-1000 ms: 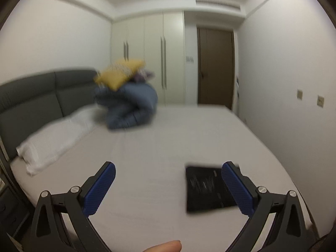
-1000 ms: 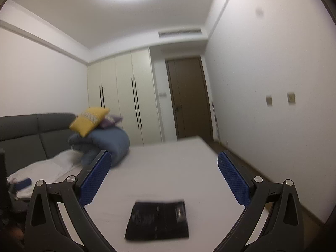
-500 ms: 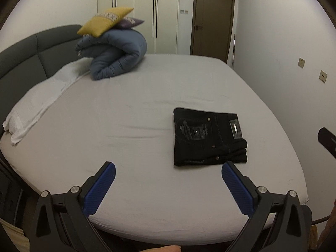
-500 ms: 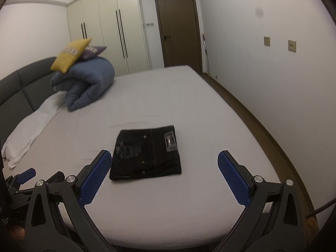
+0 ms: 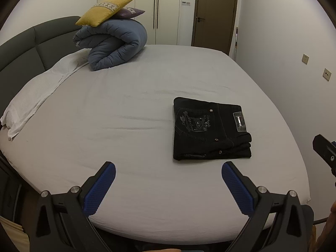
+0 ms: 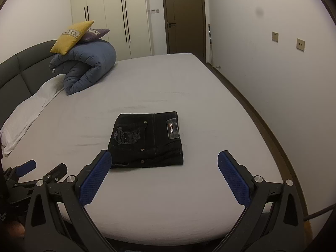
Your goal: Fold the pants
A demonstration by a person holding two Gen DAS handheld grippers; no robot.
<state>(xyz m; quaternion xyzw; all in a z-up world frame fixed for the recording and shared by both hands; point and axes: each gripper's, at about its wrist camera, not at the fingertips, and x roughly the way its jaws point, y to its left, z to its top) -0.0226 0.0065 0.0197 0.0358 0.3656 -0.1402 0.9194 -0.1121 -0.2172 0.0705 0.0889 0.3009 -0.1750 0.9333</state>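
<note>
Your left gripper with blue ribbed pads [image 5: 168,173] sits at the bottom of the left view. Its two fingers are spread wide and hold nothing. Your right gripper with the same blue pads [image 6: 164,162] sits at the bottom of the right view. It is spread wide too, and it is holding nothing.

The black denim pants with a silver crest on the pocket [image 5: 210,129] lie folded in a neat square on the big bed with a pale grey sheet [image 5: 126,109]. In the left view they are right of the middle, just above your right-hand finger pad. In the right view they are in the middle, and the left blue pad covers their lower left corner in the picture. Neither gripper touches them.

Nothing lies on the sheet between your grippers and the pants. The sheet has a few small wrinkles.

Far back, in the upper left of both views, a rolled-up blue quilt [image 5: 113,42] sits on the bed. A yellow square cushion [image 5: 103,11] and a purple cushion [image 5: 130,12] rest on top of it. A long white pillow [image 5: 35,92] lies along the left edge, next to the dark grey padded headboard [image 5: 25,42].

At the back stand cream wardrobe doors [image 6: 117,14] and a brown wooden door [image 6: 184,14]. The white wall [image 6: 273,67] fills the right side.
</note>
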